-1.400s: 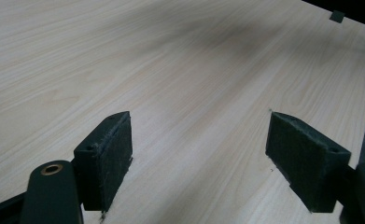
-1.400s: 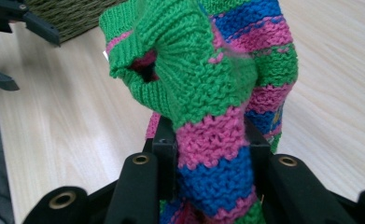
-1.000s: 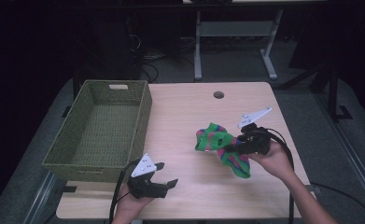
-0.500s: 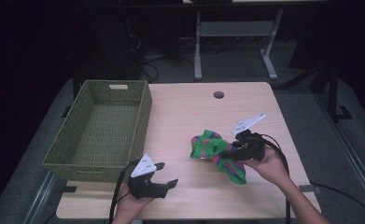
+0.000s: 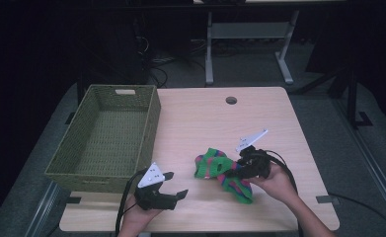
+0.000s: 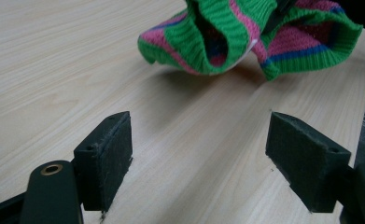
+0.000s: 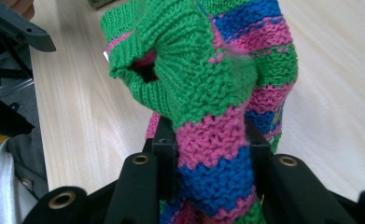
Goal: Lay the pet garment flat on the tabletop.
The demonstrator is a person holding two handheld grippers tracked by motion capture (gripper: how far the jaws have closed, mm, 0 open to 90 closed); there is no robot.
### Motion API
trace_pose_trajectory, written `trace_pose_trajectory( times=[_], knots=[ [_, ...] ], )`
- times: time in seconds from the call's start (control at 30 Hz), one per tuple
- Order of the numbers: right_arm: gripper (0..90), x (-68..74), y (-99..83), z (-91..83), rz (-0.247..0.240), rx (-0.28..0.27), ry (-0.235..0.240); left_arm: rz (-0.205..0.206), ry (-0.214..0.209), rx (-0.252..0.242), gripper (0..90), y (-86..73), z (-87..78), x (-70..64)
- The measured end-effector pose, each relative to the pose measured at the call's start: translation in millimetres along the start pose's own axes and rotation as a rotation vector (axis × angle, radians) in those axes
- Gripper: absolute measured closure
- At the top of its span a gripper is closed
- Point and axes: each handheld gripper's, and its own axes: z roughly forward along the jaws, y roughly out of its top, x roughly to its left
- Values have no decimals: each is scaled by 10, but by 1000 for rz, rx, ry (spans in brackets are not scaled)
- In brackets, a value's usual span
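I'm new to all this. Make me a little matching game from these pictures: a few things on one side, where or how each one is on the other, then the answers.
Things:
1. left gripper
2. right gripper
3. knitted striped cloth
4. woven basket

States:
A. stands empty at the table's left
B. jaws open, nothing between them
C. pinched and partly lifted off the table
D. jaws closed on knitting

Pairs: 1-B, 2-D, 3-C, 4-A

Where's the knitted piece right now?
In the high view, the knitted piece is at the table's near right, clamped in the right gripper, right of the basket.
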Motion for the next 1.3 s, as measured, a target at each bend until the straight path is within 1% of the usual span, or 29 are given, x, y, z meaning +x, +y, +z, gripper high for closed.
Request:
trace_pose_trajectory(
  times=[0.03, 0.07, 0.17, 0.27, 0.33, 0.37, 0.47, 0.6, 0.63, 0.67, 0.7, 0.73, 0.8, 0.83, 0.87, 0.9, 0.93, 0.97, 1.03, 1.1, 1.13, 1.17, 1.23, 1.27, 1.3],
  knots=[
    [661, 0, 0, 0, 0, 0, 0, -2, 0, -2, 223, 1, 0, -1],
    [661, 4, 2, 30, -8, 1, 4, -4, -1, -4, 223, 1, 0, 0],
    [660, 27, 10, 115, -4, 16, 21, -5, -2, -5, 223, 0, 1, 1],
    [659, 36, 22, 205, 5, 26, 34, 0, -1, 0, 223, 1, 4, 6],
    [658, 33, 21, 227, 7, 26, 33, -4, -3, -5, 223, 1, 0, 0],
    [657, 32, 20, 255, 14, 33, 41, -4, -3, -4, 223, 1, 0, -2],
    [651, 37, 13, 338, 13, 47, 41, 0, -1, 1, 223, -1, -1, 1],
    [637, 32, 22, 376, 18, 49, 38, -3, -3, 1, 223, -2, 6, 3],
    [625, 24, 24, 393, 14, 51, 36, -2, -3, 2, 223, -2, 9, 0],
    [589, 0, 21, 431, 8, 61, 36, 2, -4, 3, 223, -1, 13, -4],
    [589, 0, 21, 431, 8, 61, 36, 2, -4, 3, 223, -1, 13, -4],
    [565, 3, 21, 446, 15, 68, 35, 3, -3, 2, 223, 0, 11, -4],
    [503, -3, 3, 492, 1, 79, 43, -1, -3, 2, 223, 0, 9, 2],
    [503, -3, 3, 492, 1, 79, 43, -2, -3, 3, 223, -2, 9, 5],
    [469, 10, -13, 510, 4, 86, 38, -4, -2, 3, 223, -4, 10, 4],
    [469, 10, -13, 510, 4, 86, 38, -1, -2, 4, 223, -4, 9, 4],
    [444, 16, -24, 521, 13, 92, 53, -1, -2, 1, 223, -1, 4, 0],
    [444, 16, -24, 521, 13, 92, 53, -1, -2, 1, 223, -1, 4, 0],
    [418, 25, -39, 524, 4, 85, 57, -1, -2, 0, 223, -1, 4, -2],
    [395, 39, -60, 536, 0, 85, 75, -2, -4, 1, 223, -2, 7, -1],
    [393, 50, -69, 539, 3, 88, 73, -1, -3, 2, 223, -1, 7, -1],
    [382, 55, -96, 553, -10, 86, 70, 0, -1, 1, 223, 1, 5, 0],
    [375, 53, -111, 555, -12, 87, 73, -1, -2, 0, 223, 1, 5, 2],
    [368, 51, -120, 558, -17, 82, 85, -2, -2, 0, 223, 0, 5, 1],
    [363, 54, -125, 555, -10, 79, 92, -2, -2, 1, 222, -2, 6, 1]
  ],
)
